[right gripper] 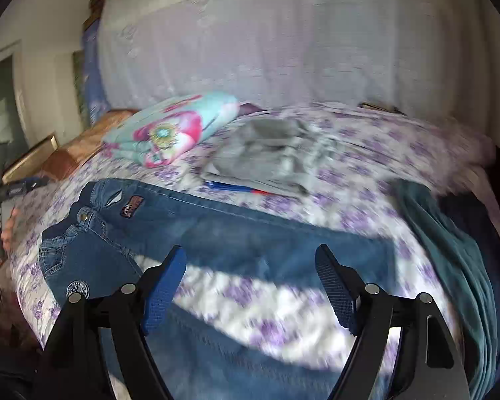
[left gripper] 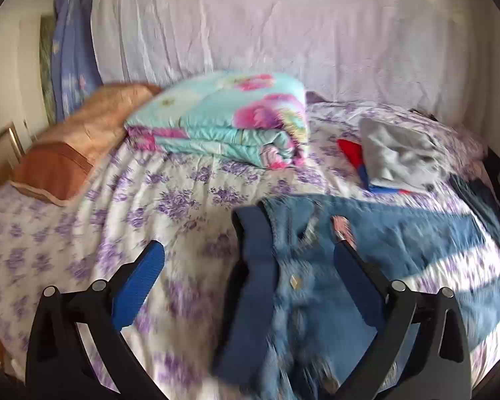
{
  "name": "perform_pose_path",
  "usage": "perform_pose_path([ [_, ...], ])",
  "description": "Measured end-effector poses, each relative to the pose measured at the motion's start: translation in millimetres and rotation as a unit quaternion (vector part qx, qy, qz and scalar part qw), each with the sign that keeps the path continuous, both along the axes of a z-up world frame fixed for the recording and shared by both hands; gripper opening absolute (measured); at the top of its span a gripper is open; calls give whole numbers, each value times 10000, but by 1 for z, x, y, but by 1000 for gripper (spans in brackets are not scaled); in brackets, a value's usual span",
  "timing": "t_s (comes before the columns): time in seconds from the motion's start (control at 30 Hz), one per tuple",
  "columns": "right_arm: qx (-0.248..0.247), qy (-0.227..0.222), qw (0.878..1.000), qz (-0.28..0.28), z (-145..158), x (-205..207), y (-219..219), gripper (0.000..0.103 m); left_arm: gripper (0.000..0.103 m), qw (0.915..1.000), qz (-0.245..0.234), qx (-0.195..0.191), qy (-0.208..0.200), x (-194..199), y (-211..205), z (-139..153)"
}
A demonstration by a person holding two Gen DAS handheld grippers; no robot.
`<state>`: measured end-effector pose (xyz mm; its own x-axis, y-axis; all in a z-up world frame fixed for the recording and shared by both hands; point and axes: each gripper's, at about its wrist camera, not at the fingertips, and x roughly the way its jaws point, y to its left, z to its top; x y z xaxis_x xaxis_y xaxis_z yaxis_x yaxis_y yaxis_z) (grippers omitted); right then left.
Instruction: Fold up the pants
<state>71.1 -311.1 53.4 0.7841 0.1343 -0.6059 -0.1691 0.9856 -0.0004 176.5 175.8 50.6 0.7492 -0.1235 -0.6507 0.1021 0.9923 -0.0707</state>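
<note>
Nearest in the left wrist view, the left gripper (left gripper: 250,263) stands spread wide, its ribbed blue pads (left gripper: 140,288) on black arms, with nothing pinched between them. The waist end of the blue denim jeans (left gripper: 316,266) lies under that gap on the bed: a dark, smooth waistband strip, a metal button, and stitched seams, all smeared by blur. The right-hand pad sits over the denim, but the blur hides whether it touches.

In the right wrist view, the right gripper (right gripper: 251,281) is likewise released, its textured blue pads (right gripper: 336,291) apart above the jeans (right gripper: 236,230). The pants lie flat across the bedspread, waist at the left with a round metal button and a small dark patch, legs running right. A round emblem shows low on the left hip.

Under them spreads the bedsheet (left gripper: 150,206), white cotton printed with purple flower sprigs, rumpled and striped with sunlight. At the right edge hangs a teal fleecy cloth (right gripper: 450,250) in long folds.

Farther back, a crumpled grey garment (left gripper: 396,153) lies on something red and blue (left gripper: 350,153). Left of it sits a folded quilt (left gripper: 223,123), turquoise with pink blossoms, puffy and layered. Beside that lies an orange-brown pillow (left gripper: 83,140). Behind everything hangs a pale, creased curtain (left gripper: 283,33).
</note>
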Motion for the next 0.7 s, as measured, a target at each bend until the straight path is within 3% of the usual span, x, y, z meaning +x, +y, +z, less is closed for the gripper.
perform_pose_path([
  [0.17,-624,493,9948,630,-23,95,51,80,98,9978,-247,-340,511,63,-2,-24],
  [0.37,-888,929,9872,942,-68,184,71,80,98,9917,-292,-121,1245,112,-18,-76],
  [0.57,-1346,1407,9657,1719,-118,228,87,79,98,9863,-445,-100,1588,134,-23,-103],
  [0.6,-1363,1541,9608,1861,-125,231,90,68,98,9853,-515,-90,1629,135,-27,-105],
  [0.67,-1220,1964,9484,2171,-139,235,96,40,80,9833,-703,98,1677,134,-39,-109],
  [0.7,-1177,1918,9484,2232,-137,232,97,22,68,9819,-822,150,1699,133,-45,-109],
])
